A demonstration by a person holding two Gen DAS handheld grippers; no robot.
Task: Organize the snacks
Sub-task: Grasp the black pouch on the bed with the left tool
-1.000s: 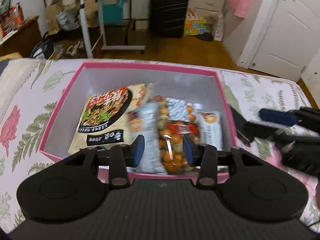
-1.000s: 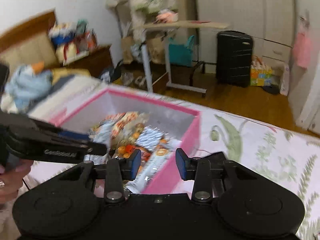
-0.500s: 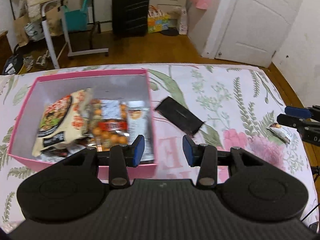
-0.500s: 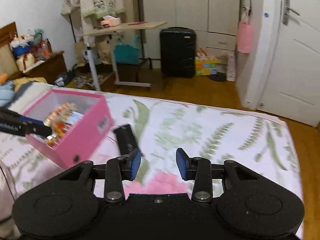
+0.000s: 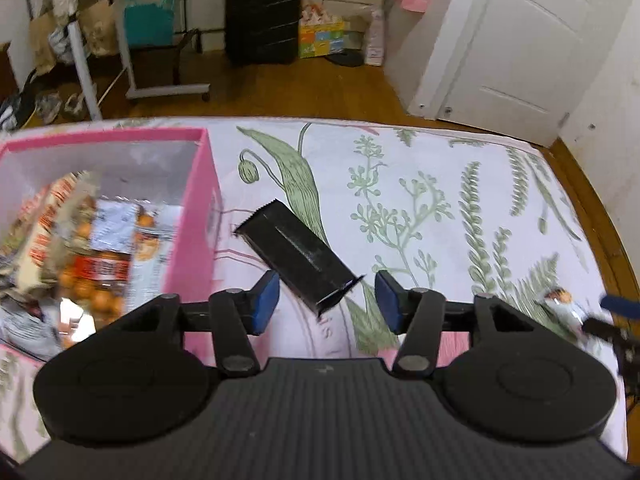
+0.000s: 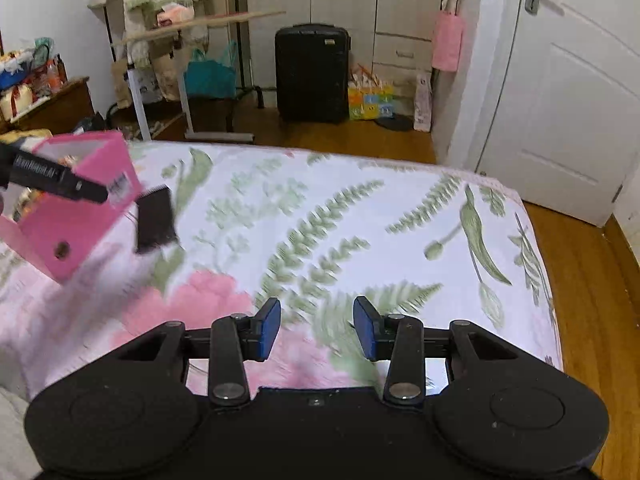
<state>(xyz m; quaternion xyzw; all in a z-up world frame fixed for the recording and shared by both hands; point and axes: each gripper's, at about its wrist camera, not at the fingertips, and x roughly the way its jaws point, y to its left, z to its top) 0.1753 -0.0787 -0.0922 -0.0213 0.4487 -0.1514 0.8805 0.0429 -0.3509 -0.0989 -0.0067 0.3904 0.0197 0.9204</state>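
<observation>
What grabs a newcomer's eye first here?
The pink box at left on the floral bedspread, packed with snack packets. Just right of it a black packet lies flat, ahead of the open left tool.

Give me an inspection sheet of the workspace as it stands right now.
Surface: bed cover with a leaf and flower print, mostly bare.
Job's things: pink box at the left, holding several snack packets; black packet lying flat on the cover just right of the box; small snack packet near the cover's right edge.
Clutter: nothing seen on the cover.
Grippers: left claw open, jaws just been opening, hanging over the black packet's near end, pads not pressing it; right claw open, nothing between the jaws.
Cables: nothing seen.
Surroundings: black suitcase, rolling table, white door, wood floor.
</observation>
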